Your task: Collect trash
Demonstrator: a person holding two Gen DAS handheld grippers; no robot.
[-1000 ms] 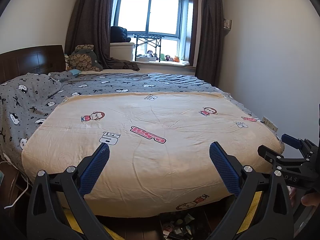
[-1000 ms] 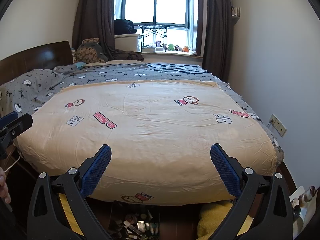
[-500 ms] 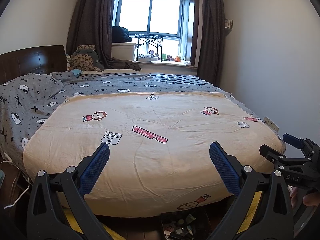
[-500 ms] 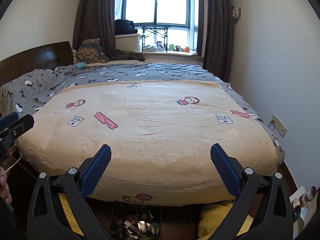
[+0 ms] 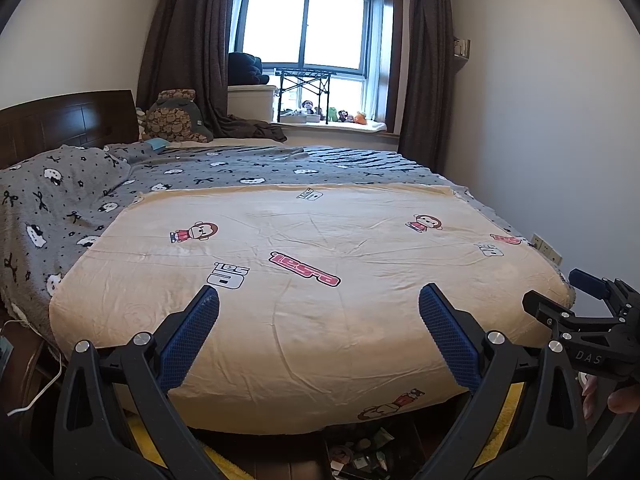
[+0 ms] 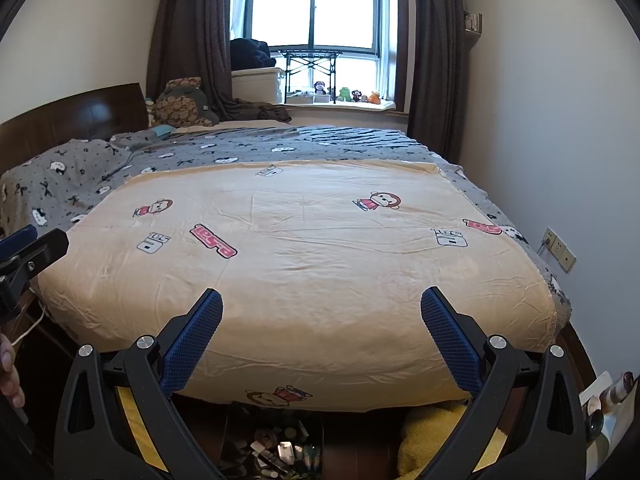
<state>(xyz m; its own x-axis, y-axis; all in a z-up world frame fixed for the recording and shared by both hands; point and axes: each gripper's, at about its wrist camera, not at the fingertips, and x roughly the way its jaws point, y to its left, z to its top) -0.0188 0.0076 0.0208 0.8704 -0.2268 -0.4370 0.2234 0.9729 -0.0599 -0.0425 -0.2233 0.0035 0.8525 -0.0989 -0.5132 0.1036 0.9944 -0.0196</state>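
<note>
My left gripper (image 5: 319,300) is open and empty, held level at the foot of a bed. My right gripper (image 6: 321,304) is open and empty beside it; it also shows at the right edge of the left wrist view (image 5: 576,304). A box of small mixed items (image 6: 280,450) sits on the floor below the bed's foot, also seen in the left wrist view (image 5: 360,456). No loose trash shows on the bed. A small blue item (image 5: 157,143) lies near the pillows at the far left.
The bed has a cream cartoon blanket (image 5: 312,264) over a grey quilt (image 5: 60,200). A wooden headboard (image 5: 60,124) stands left. A window sill (image 5: 332,124) with toys is at the back. Yellow fabric (image 6: 424,432) lies on the floor; bottles (image 6: 612,392) stand right.
Both views have drifted slightly; the bed sits a little lower and left in frame. Both grippers stay open.
</note>
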